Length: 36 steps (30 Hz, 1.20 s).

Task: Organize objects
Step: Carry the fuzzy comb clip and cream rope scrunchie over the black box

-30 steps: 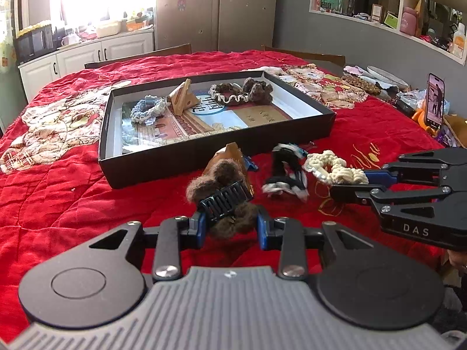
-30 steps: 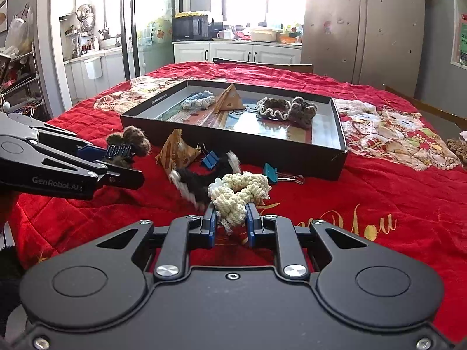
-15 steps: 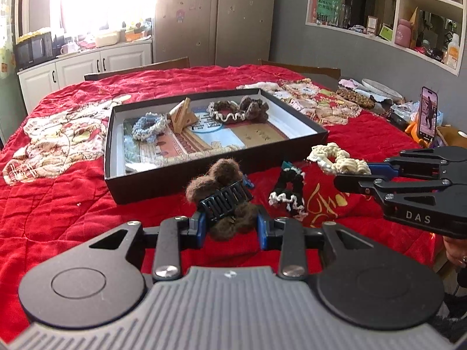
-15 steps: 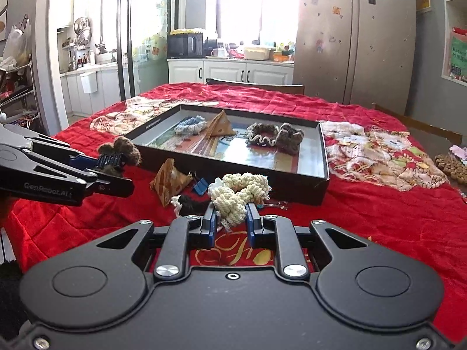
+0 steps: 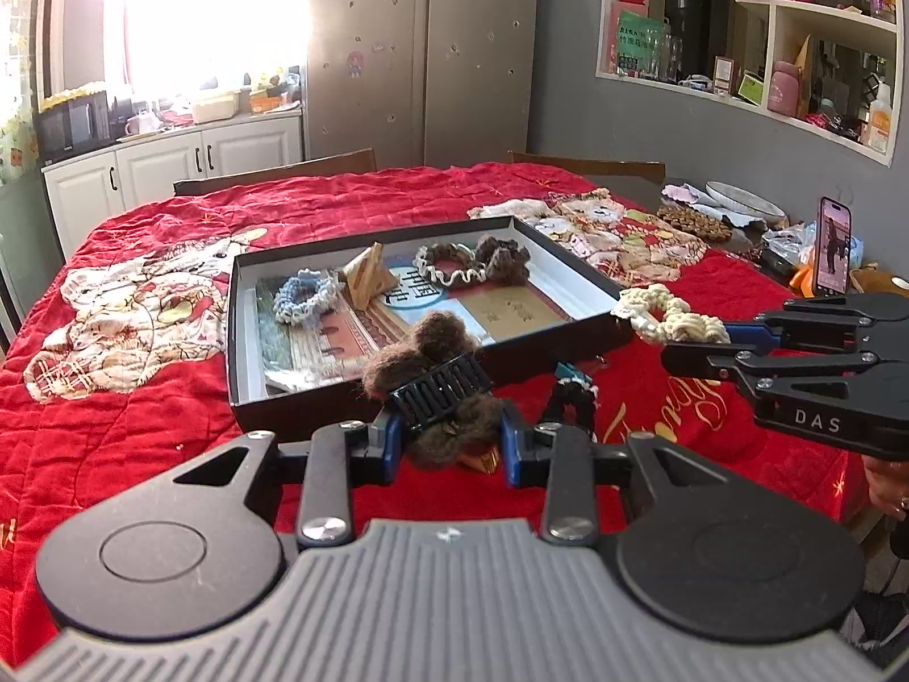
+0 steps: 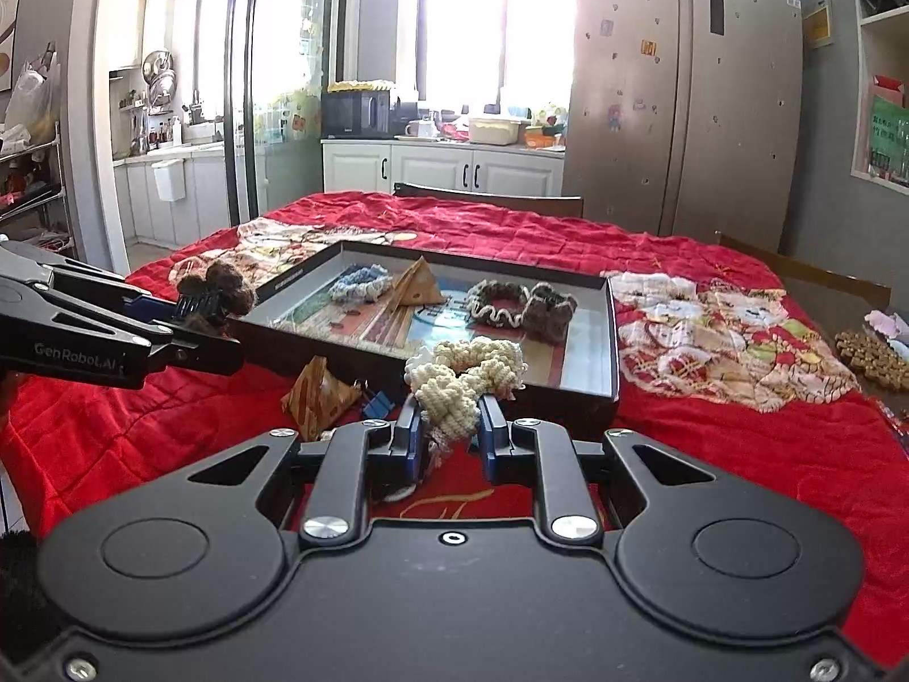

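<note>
Both my grippers have lifted their catches off the red quilt (image 5: pixel 142 432) toward the black tray's (image 5: pixel 341 409) near edge. My left gripper (image 5: pixel 449 443) stays clamped on the brown fuzzy hair clip (image 5: pixel 432 364). My right gripper (image 6: pixel 449 437) stays clamped on the cream rope scrunchie (image 6: pixel 466 369).

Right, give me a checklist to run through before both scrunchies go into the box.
1. Left gripper shut on the brown furry hair clip: ok.
2. Right gripper shut on the cream scrunchie: ok.
3. Both items lifted off the red quilt: ok.
4. Bare floor free in the black box near its front: ok.
5. Items above the box's front wall: cannot tell.
6. Black-and-white scrunchie and patterned pouch out of the box: not ok.
</note>
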### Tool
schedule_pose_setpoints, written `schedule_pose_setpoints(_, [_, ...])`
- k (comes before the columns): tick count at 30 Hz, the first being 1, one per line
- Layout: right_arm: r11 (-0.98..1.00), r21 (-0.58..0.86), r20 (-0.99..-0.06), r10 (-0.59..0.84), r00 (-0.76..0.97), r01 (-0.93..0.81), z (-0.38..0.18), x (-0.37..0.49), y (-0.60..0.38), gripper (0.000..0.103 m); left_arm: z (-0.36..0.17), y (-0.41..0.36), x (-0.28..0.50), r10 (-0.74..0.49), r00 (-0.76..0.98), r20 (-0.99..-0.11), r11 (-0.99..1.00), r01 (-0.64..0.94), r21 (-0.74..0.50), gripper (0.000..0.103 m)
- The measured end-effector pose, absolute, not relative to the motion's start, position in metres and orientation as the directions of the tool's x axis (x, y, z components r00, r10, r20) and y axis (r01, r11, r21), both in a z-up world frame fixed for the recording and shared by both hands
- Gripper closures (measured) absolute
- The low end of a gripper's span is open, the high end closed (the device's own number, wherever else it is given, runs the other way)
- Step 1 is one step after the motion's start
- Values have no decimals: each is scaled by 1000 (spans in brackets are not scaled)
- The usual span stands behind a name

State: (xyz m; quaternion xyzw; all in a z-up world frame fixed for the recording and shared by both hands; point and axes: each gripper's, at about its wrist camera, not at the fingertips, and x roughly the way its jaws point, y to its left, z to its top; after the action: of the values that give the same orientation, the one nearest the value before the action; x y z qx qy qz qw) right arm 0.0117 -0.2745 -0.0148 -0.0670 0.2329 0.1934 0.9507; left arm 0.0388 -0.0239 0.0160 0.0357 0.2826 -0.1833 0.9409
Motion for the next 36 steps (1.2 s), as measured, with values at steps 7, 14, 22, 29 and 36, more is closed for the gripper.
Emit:
schedule_pose_setpoints(7, [916,-47,-450,337,827,-399,-7,25,-272,84,23,-24,51,-315,790,-525,934,356,-24,66])
schedule_pose_setpoints(14, [917,-42,-438,340,832,-397,-3,41,-268,84,29,-21,68,-303,804,-511,943,331,-38,66])
schedule_pose_setpoints(22, [916,-41,-432,345,833,-400,-2,58,-258,84,34,-20,83,-292,817,-497,949,312,-45,66])
schedule_pose_setpoints(29, [915,-35,-422,352,836,-403,-2,75,-251,84,32,-19,97,-278,821,-498,954,296,-45,66])
schedule_pose_setpoints(36, [922,-24,-402,346,848,-387,4,97,-250,84,31,-17,112,-262,827,-498,960,278,-44,65])
